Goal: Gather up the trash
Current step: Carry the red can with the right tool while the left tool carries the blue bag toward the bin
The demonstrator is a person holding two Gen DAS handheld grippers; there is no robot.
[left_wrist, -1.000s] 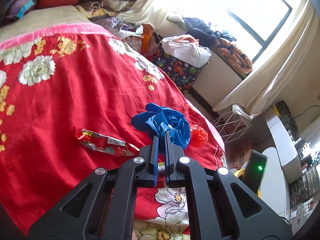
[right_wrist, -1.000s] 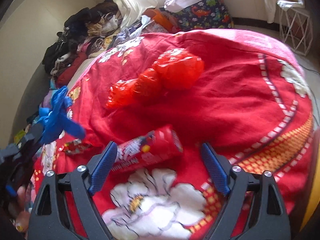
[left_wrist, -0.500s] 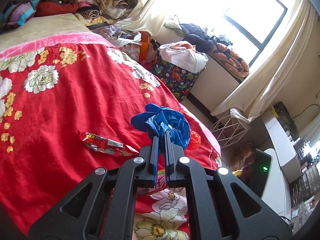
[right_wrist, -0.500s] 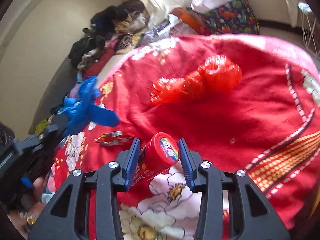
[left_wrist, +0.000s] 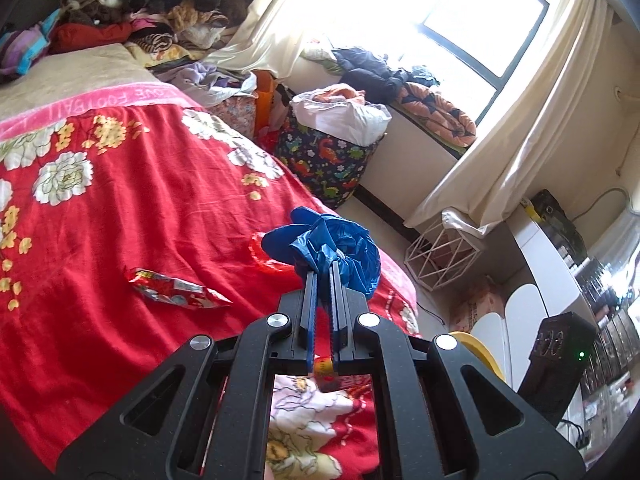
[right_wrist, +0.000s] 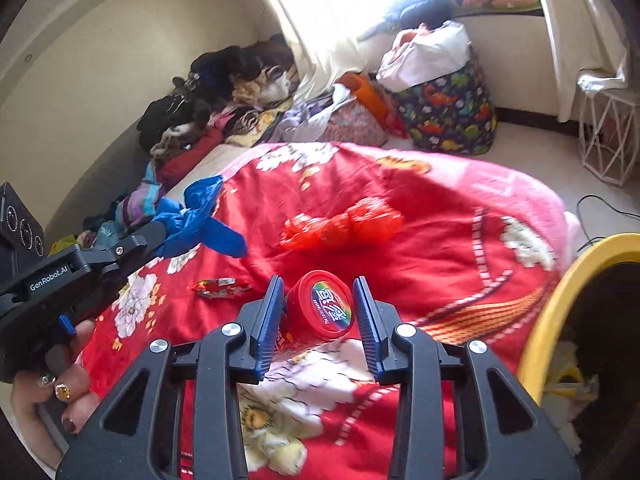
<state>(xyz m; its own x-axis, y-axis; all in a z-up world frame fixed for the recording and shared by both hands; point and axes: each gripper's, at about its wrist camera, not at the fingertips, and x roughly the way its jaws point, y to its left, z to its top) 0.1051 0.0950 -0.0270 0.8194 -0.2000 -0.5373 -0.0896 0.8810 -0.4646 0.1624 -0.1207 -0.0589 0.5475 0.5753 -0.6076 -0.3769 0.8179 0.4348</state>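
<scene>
The right gripper (right_wrist: 316,312) sits at the lower centre of the right wrist view, its blue pads closing on a red snack can (right_wrist: 320,312). The can lies between them, its round printed lid facing the camera and its long axis running down and back toward the gripper body, tilted slightly to the lower left. It is lifted clear of the red floral blanket (right_wrist: 440,248) below.

The left gripper (left_wrist: 324,276), at the lower centre of its own view, is pressed together, pinching the knot of a crumpled blue plastic bag (left_wrist: 340,248) that bunches up above the fingertips. In the right wrist view the same gripper (right_wrist: 160,232) enters from the left edge, carried by a hand (right_wrist: 60,392) at the lower left.

On the blanket, a flat red snack wrapper (left_wrist: 176,290) lies left of centre in the left view, its long axis running left to right. A crumpled red plastic bag (right_wrist: 344,226) lies mid-frame in the right view, above the can.

A yellow-rimmed bin (right_wrist: 560,304) stands at the right edge. Beyond the bed, a dinosaur-print basket (left_wrist: 328,160) stuffed with laundry stands on the floor, a white wire stand (left_wrist: 440,256) stands to the right, clothes are heaped at the upper left, and cream curtains (left_wrist: 520,140) frame a bright window (left_wrist: 480,20).
</scene>
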